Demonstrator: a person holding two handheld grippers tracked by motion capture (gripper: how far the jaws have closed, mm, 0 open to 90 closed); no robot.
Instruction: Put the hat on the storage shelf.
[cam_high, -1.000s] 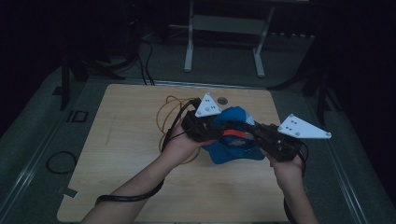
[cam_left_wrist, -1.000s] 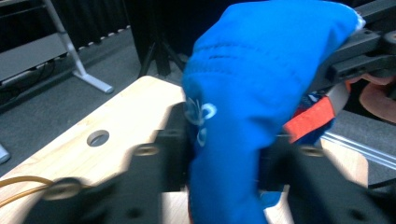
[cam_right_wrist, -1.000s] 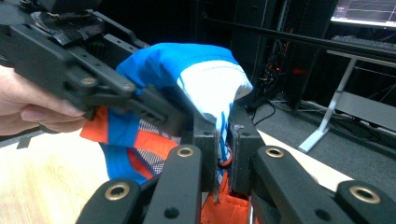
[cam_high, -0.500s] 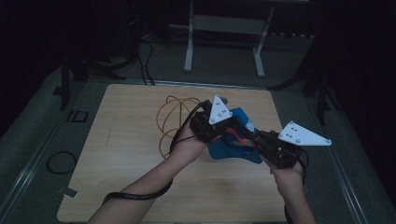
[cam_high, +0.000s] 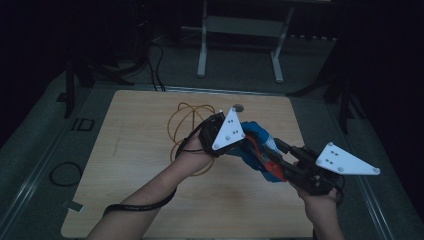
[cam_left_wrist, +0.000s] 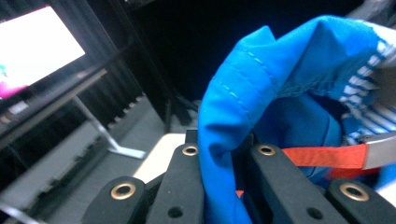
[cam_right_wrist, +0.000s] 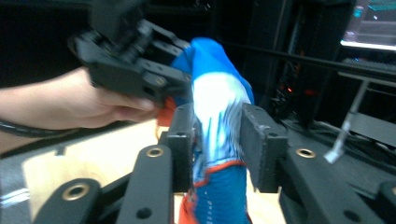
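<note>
Left gripper (cam_high: 239, 144) is clenched on a fold of the blue garment (cam_high: 257, 145), holding it above the table (cam_high: 140, 150) near its right edge, probably anchoring it. Right gripper (cam_high: 280, 167) has just been opening; the striped cloth lies between its jaws, likely so it can regrip.
</note>
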